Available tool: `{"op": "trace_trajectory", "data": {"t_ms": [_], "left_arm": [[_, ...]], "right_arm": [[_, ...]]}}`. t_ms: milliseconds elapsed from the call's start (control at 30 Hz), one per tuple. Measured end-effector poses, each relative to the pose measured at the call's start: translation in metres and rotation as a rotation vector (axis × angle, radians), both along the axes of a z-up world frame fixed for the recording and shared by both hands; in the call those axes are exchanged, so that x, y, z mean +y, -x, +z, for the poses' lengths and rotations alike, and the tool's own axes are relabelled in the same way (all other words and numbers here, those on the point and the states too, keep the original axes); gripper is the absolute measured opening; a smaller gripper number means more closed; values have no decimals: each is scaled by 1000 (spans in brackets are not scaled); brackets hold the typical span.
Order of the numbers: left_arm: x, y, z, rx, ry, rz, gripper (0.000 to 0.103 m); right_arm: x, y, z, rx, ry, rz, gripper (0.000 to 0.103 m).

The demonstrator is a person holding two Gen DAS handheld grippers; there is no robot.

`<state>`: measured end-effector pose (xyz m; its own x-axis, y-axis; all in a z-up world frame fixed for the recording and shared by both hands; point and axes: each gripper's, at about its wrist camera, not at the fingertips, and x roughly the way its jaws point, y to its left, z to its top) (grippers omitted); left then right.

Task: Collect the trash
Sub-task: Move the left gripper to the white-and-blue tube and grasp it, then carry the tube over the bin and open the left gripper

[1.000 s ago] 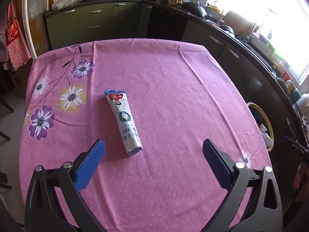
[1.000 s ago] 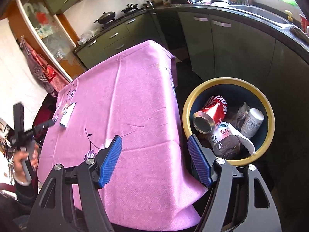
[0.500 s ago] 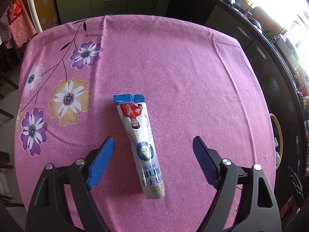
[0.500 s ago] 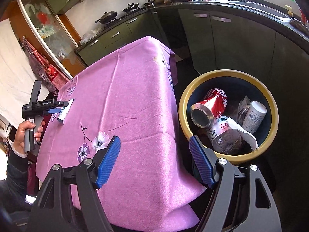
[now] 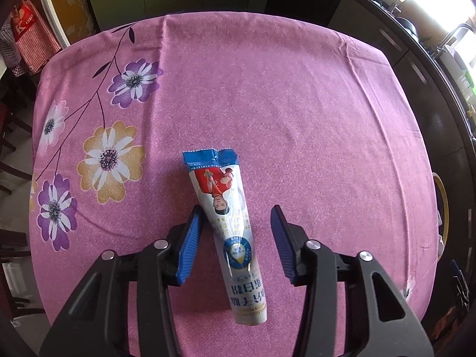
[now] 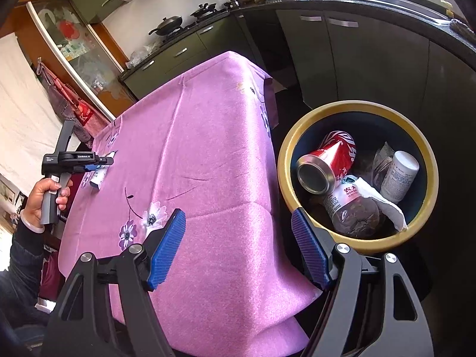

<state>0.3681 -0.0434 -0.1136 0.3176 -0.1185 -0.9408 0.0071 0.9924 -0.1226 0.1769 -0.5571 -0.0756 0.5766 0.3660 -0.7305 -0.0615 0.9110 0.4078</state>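
A white, blue and red tube-shaped packet (image 5: pixel 230 229) lies flat on the pink flowered tablecloth (image 5: pixel 282 104). My left gripper (image 5: pixel 236 235) is open, low over the cloth, its blue pads on either side of the packet's middle; the left pad (image 5: pixel 190 244) nearly touches it. In the right wrist view the left gripper (image 6: pixel 98 163) sits over the packet (image 6: pixel 96 178) at the table's far side. My right gripper (image 6: pixel 238 247) is open and empty, above the table's near corner beside the yellow-rimmed trash bin (image 6: pixel 300 136).
The bin holds a red can (image 6: pixel 330 160), a plastic bottle (image 6: pixel 351 208), a white jar (image 6: pixel 398 175) and crumpled paper. Its rim also shows past the table's right edge (image 5: pixel 440 196). Dark kitchen cabinets (image 6: pixel 342 53) run behind the table and bin.
My left gripper has dropped toward the table and moved forward so the packet now lies between its pads, which have narrowed. The right gripper has barely moved.
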Motion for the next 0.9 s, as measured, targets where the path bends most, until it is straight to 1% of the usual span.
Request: {"op": "trace_trajectory", "data": {"t_ms": [133, 233, 333, 433, 500, 633, 767, 900], "left_arm": [[4, 0, 0, 10, 2, -1, 30], [8, 6, 2, 6, 6, -10, 26], [11, 15, 7, -5, 3, -20, 26], [11, 27, 18, -41, -2, -36, 26], [9, 38, 30, -73, -9, -56, 26], [-1, 62, 57, -134, 5, -106, 26], [-16, 94, 88, -216, 11, -177, 26], [-36, 120, 112, -268, 39, -261, 26]], "right_arm": [[1, 1, -1, 6, -3, -1, 73], [3, 1, -1, 9, 2, 0, 73], [7, 1, 1, 8, 12, 2, 73], [11, 1, 4, 4, 25, 4, 74], [14, 2, 7, -1, 31, 4, 74], [19, 4, 13, -10, 43, 3, 74], [23, 6, 16, -16, 51, 5, 74], [27, 10, 18, -20, 52, 2, 74]]}}
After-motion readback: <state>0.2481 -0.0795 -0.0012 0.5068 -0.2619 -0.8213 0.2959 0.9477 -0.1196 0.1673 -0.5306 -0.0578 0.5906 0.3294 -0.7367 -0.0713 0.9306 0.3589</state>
